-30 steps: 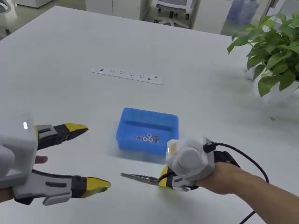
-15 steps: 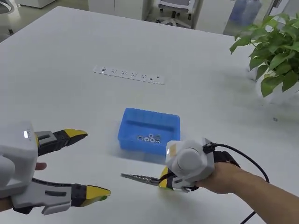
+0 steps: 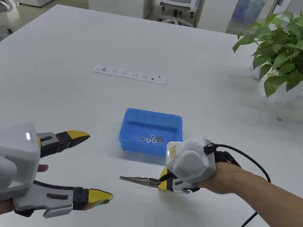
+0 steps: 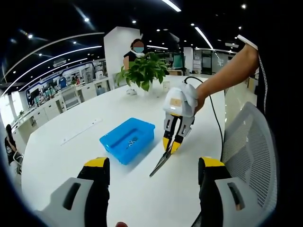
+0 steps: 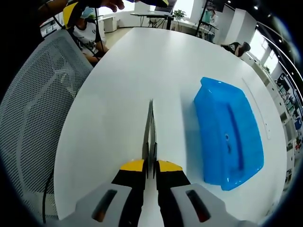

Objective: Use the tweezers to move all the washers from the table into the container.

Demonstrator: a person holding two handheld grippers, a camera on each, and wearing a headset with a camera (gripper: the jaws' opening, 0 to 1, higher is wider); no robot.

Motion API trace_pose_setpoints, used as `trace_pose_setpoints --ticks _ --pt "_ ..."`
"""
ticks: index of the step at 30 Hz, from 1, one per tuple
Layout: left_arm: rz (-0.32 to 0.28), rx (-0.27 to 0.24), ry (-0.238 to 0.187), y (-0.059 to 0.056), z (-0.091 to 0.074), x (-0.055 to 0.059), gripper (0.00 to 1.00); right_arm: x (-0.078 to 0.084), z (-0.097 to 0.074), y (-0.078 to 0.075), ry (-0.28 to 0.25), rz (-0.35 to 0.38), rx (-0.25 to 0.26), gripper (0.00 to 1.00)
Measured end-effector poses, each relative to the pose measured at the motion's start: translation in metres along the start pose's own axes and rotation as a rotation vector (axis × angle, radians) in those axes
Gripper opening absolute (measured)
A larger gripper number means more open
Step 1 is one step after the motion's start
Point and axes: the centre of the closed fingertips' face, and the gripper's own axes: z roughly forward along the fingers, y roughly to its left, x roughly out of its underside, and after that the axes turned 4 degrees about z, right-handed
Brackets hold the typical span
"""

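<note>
The head view shows the washers (image 3: 150, 139) as a small silver cluster on the floor of the one blue container (image 3: 142, 147). There look to be about five, but they are too small to count for certain. In the right gripper view the container's floor shows little more than a single small dot.

That view shows the right tongs (image 5: 150, 166) pinched together on the handle end of the one pair of tweezers (image 3: 139, 179), with both tweezer arms nearly meeting at the tip. The left gripper view shows this grip from the front.

The left tongs (image 3: 89, 166) hold nothing, their two yellow tips standing wide apart over the near left part of the white worktop (image 3: 71, 47).

The tweezers sit between the container and the worktop's near edge. Their long axis runs roughly along that edge, tips pointing towards the left tongs.

Only the head view takes in the one white power strip (image 3: 130, 74), nearer the far edge. One potted plant (image 3: 277, 42) stands at the far right corner. Both gripper views catch a mesh chair (image 5: 33, 109) off the worktop's edge.
</note>
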Motion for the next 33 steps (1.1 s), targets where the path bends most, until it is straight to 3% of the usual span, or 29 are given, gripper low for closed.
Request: trace_pose_setpoints --ticks 11,16,22,25,33 --pt "0.006 0.007 0.011 0.003 0.002 0.002 0.83 -0.005 -0.002 0.002 -0.013 -0.005 0.012 0.19" --pt "0.007 0.014 0.007 0.005 0.003 0.0 0.83 -0.008 -0.013 -0.002 -0.037 0.046 0.042 0.24" --pt "0.013 0.028 0.009 0.004 0.006 -0.001 0.85 -0.009 -0.033 -0.013 -0.076 0.113 0.107 0.33" --pt "0.004 0.039 0.016 0.003 0.009 0.0 0.89 -0.011 -0.046 -0.02 -0.12 0.164 0.149 0.37" --pt "0.0 0.045 0.019 0.007 0.014 0.002 0.91 -0.001 -0.082 -0.031 -0.202 0.286 0.251 0.5"
